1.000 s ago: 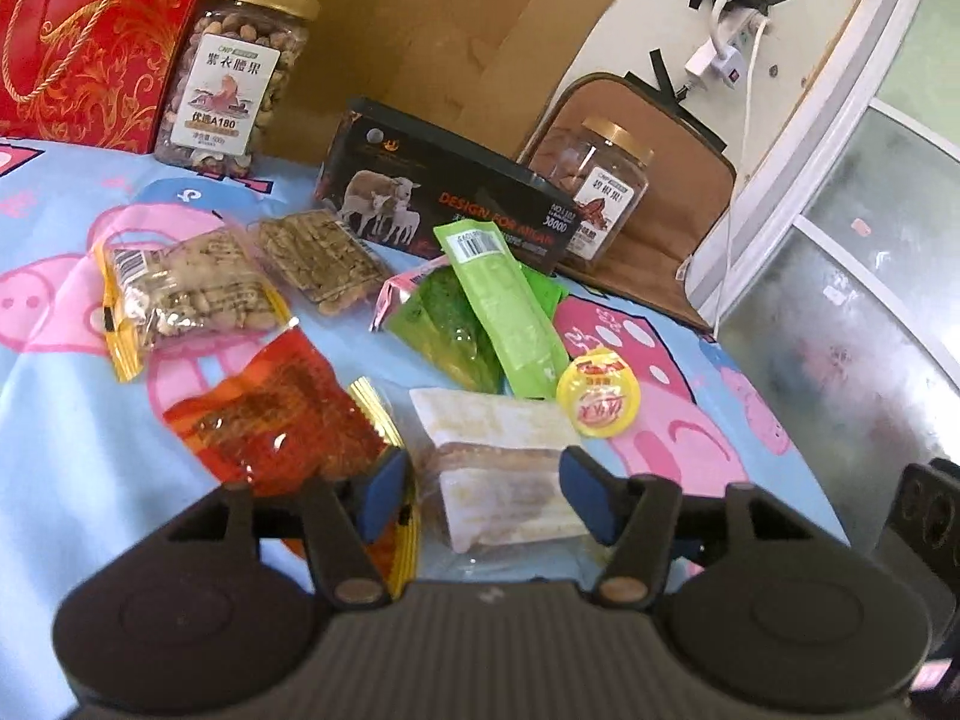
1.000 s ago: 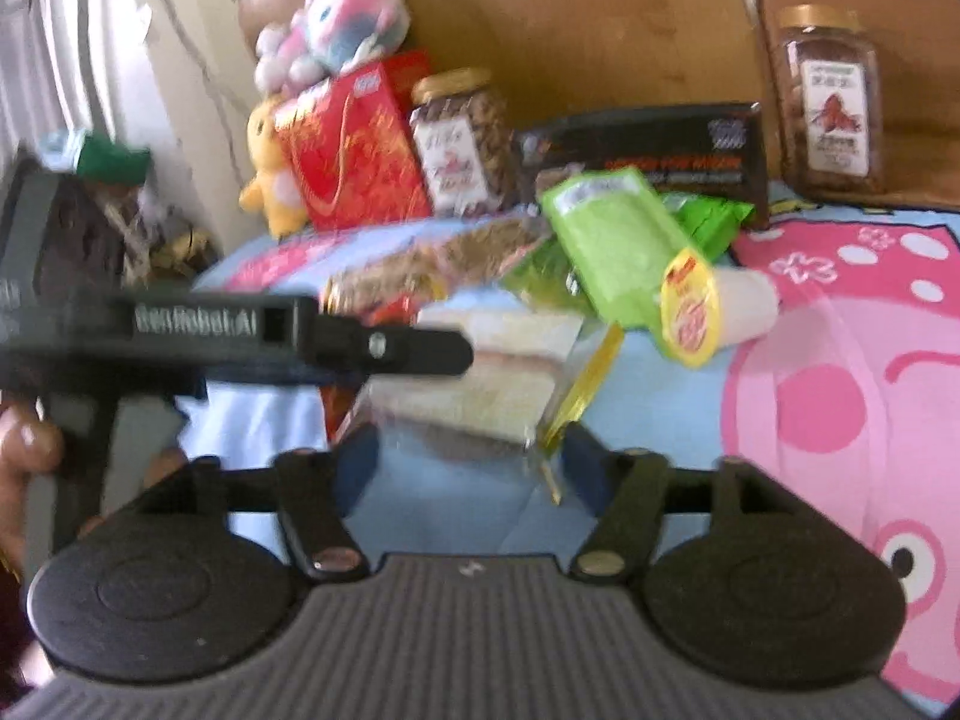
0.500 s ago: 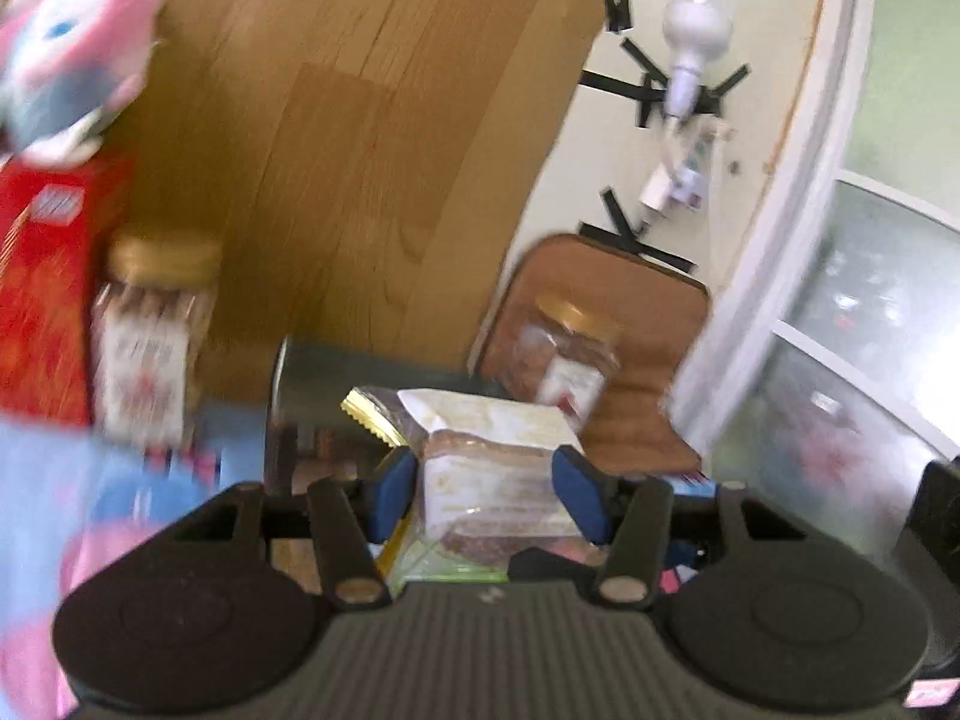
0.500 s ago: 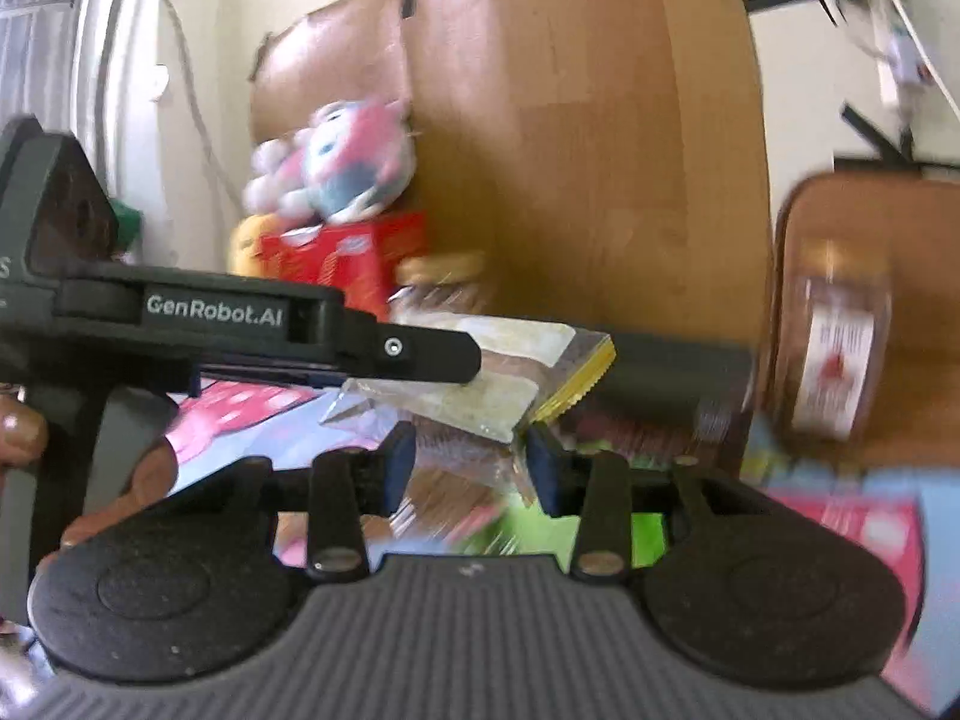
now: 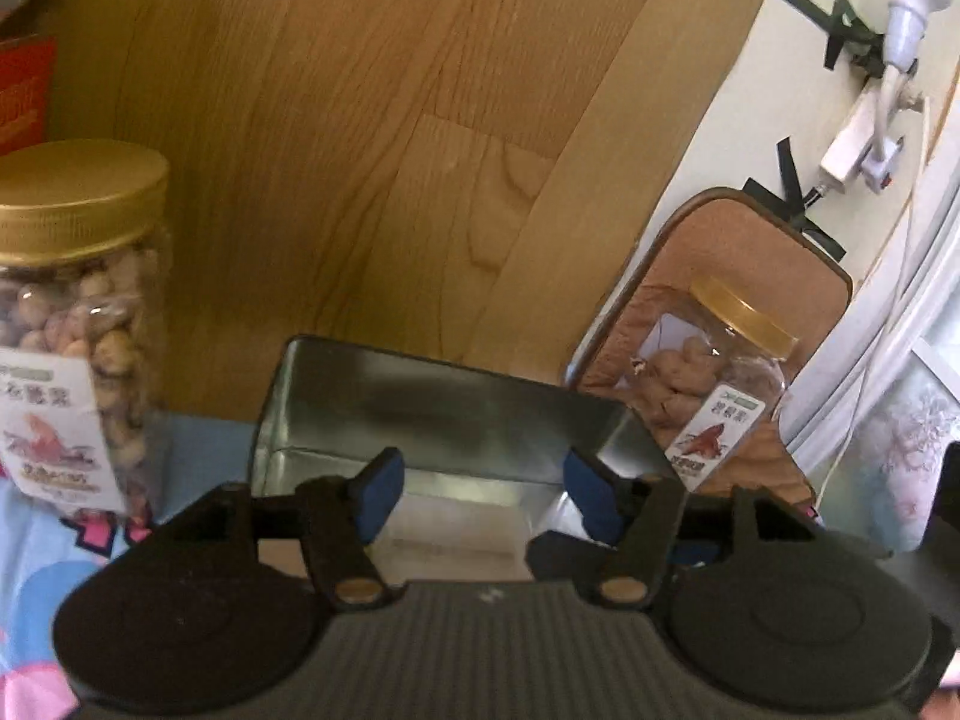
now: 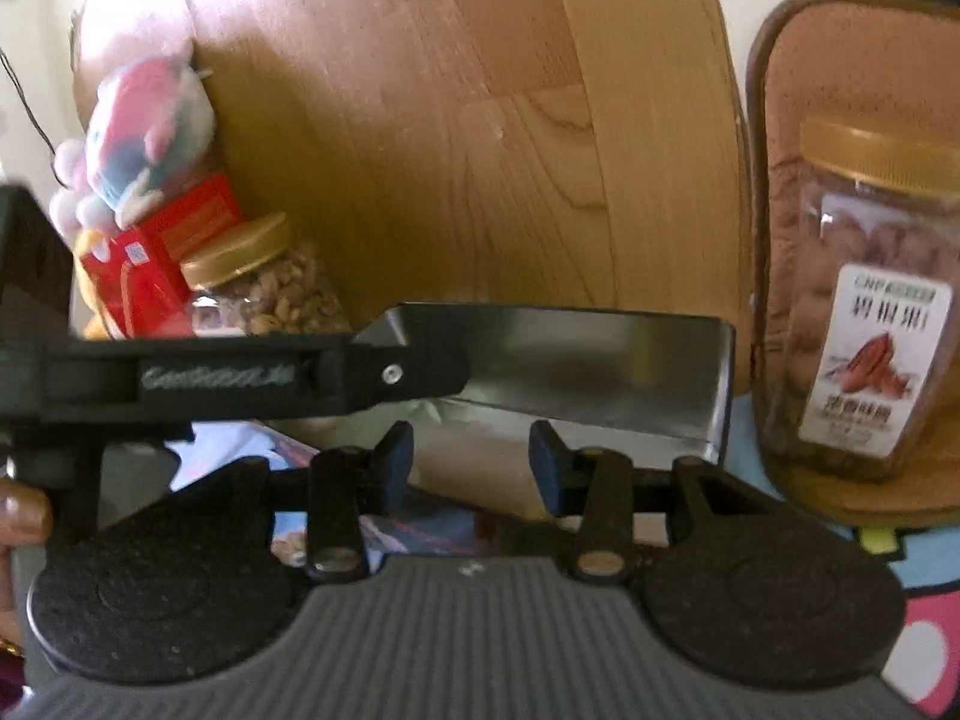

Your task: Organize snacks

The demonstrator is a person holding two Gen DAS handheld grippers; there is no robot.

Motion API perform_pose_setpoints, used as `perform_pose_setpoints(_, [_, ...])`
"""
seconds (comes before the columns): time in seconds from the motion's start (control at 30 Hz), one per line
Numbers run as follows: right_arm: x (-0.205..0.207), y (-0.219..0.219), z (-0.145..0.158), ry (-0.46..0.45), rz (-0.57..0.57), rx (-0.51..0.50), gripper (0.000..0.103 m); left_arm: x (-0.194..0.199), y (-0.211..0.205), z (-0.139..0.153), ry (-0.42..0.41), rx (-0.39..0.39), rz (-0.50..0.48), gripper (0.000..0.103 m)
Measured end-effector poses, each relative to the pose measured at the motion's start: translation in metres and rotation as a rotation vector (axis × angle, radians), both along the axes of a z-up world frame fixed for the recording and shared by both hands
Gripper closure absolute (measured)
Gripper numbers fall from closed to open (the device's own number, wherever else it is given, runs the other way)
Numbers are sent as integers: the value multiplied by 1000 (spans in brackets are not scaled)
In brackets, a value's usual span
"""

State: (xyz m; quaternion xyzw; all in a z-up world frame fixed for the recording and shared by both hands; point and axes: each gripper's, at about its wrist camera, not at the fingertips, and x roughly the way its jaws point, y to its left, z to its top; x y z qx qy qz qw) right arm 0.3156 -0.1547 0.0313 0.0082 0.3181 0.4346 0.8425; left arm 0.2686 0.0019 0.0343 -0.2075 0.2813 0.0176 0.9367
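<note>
Your left gripper [image 5: 480,492] hangs over the open metal tin [image 5: 432,414], jaws opening with nothing pinched between the blue pads, and your right gripper [image 6: 471,468] does likewise at the tin's near rim, opening and empty; likely a drop. A pale snack packet [image 5: 444,534] lies inside the tin; lidded nut jars [image 5: 66,324] flank the tin.

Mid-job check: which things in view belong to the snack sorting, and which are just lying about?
Job:
tin
left nut jar
right nut jar
left tongs, opening
right tongs, opening

Lying about:
plush toy
red box
wooden board
</note>
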Motion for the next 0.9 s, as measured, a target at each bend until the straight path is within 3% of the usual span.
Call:
perform_pose_setpoints(0.17, [-13,-11,-4,-34,22,23,50,-8,-12,-5,-7,88,12,38])
perform_pose_setpoints(0.27, [-14,-13,-4,-75,24,-3,46,-11,-19,-2,5,88,18,38])
perform_pose_setpoints(0.43, [-8,-22,3,-66,6,-58,45,-18,-45,10,13,99,-7,39])
perform_pose_setpoints(0.53, [-12,-30,7,-99,-13,-86,46,-23,-49,17,9,60,-33,39])
perform_pose_setpoints(0.63, [-31,-46,19,-135,-17,-7,45,-41,-41,32,-59,8,-25,39])
perform_pose_setpoints(0.77, [-69,-68,27,-141,5,60,45,-86,-21,47,-170,63,49,35])
perform_pose_setpoints(0.83, [-83,-72,22,-109,31,66,45,-97,-3,47,-157,102,120,31])
perform_pose_setpoints(0.9, [-93,-73,14,-101,48,49,45,-98,20,41,-116,76,173,31])
